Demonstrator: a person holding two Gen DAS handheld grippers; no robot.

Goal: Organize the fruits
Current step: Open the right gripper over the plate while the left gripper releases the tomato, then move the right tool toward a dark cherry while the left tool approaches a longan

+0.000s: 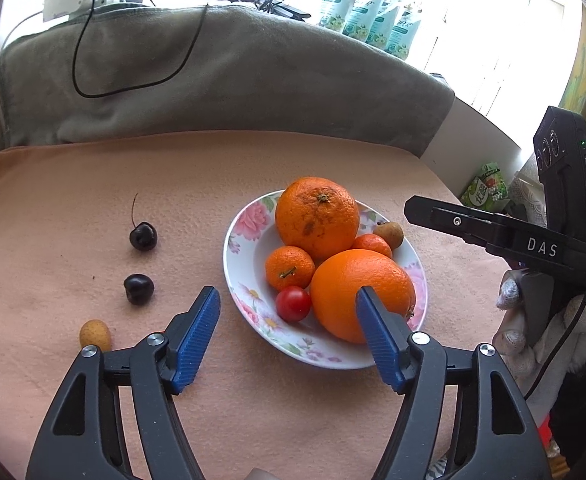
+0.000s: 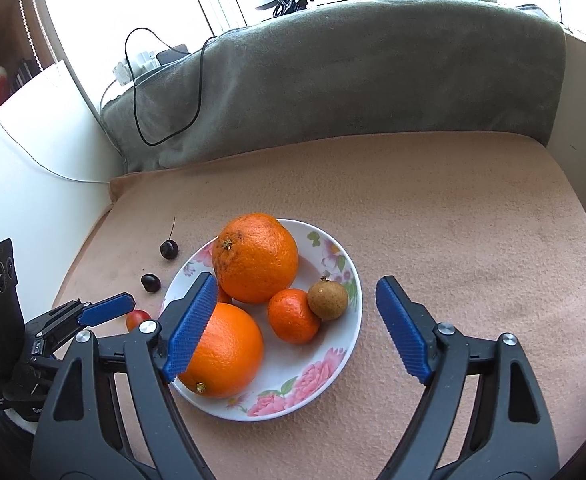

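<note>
Peach blanket (image 1: 333, 160) is carrying the floral plate (image 1: 237, 232) of fruit mid-surface; two cherries (image 1: 143, 236) are lying toward its left edge. Both grippers, left (image 1: 289, 334) and right (image 2: 297, 320), are hanging unclenched, empty. Risk: nudging stacked oranges (image 1: 317, 212) loose.

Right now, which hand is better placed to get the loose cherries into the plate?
Left, probably. The left gripper is open, and both cherries lie on the cloth just left of its fingers. The right gripper is open over the plate, which sits between it and the cherries.
</note>
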